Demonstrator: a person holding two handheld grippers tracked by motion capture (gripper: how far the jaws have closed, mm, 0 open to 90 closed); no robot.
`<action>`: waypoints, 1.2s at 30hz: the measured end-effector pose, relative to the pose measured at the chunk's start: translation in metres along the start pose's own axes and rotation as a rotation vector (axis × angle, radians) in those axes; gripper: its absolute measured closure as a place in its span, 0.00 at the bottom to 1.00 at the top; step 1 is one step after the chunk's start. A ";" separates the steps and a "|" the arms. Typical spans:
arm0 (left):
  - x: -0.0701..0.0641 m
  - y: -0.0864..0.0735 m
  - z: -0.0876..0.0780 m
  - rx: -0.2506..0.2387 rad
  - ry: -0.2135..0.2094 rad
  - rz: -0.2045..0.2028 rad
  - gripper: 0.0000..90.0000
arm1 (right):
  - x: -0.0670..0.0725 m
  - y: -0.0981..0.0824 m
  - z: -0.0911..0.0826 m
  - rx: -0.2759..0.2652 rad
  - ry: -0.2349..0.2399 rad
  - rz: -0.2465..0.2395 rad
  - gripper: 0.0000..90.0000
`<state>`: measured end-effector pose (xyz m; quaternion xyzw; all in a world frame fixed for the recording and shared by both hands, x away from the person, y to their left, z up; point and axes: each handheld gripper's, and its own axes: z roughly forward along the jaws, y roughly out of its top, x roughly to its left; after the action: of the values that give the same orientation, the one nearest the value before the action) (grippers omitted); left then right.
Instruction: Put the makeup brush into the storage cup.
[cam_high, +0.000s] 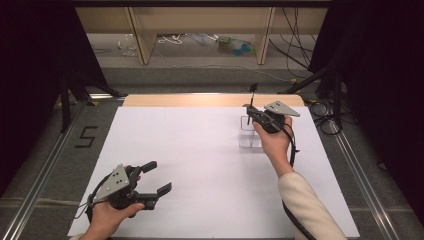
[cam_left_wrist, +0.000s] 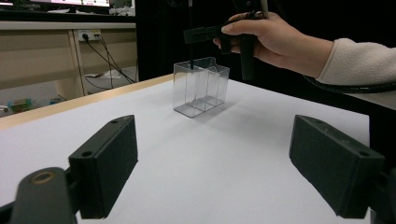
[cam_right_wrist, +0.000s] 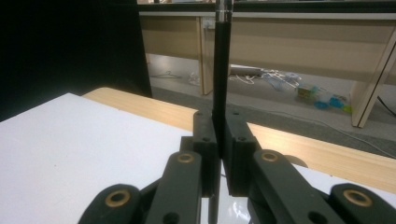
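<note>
Standing near the far right of the white table (cam_high: 200, 165), a clear plastic holder (cam_left_wrist: 201, 86) with thin upright dividers had the lower tip of a slim black pen (cam_right_wrist: 221, 70) dipping into one of its compartments. The right gripper (cam_high: 252, 114) held that pen upright, its jaws clamped tight on the smooth round barrel above the holder. The left gripper (cam_high: 154, 177) rested near the front left corner, its blocky matte black jaws spread wide with nothing between them. A pale wooden strip edged the table's far side; beyond lay grey floor, wooden shelving and loose cables.
</note>
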<state>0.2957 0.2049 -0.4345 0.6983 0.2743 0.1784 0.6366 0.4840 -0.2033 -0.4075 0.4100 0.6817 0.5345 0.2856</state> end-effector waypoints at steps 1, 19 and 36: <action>0.000 0.000 0.000 0.000 0.000 0.000 0.17 | 0.000 0.000 0.000 0.002 -0.002 -0.001 0.95; 0.000 0.000 0.000 -0.001 0.000 -0.001 0.17 | -0.001 -0.004 0.003 0.008 -0.006 0.000 0.95; 0.000 0.000 0.000 -0.001 0.000 0.000 0.17 | -0.002 -0.009 0.005 0.039 -0.003 0.001 0.95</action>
<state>0.2957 0.2050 -0.4344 0.6978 0.2745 0.1786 0.6371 0.4868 -0.2038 -0.4172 0.4167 0.6913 0.5206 0.2781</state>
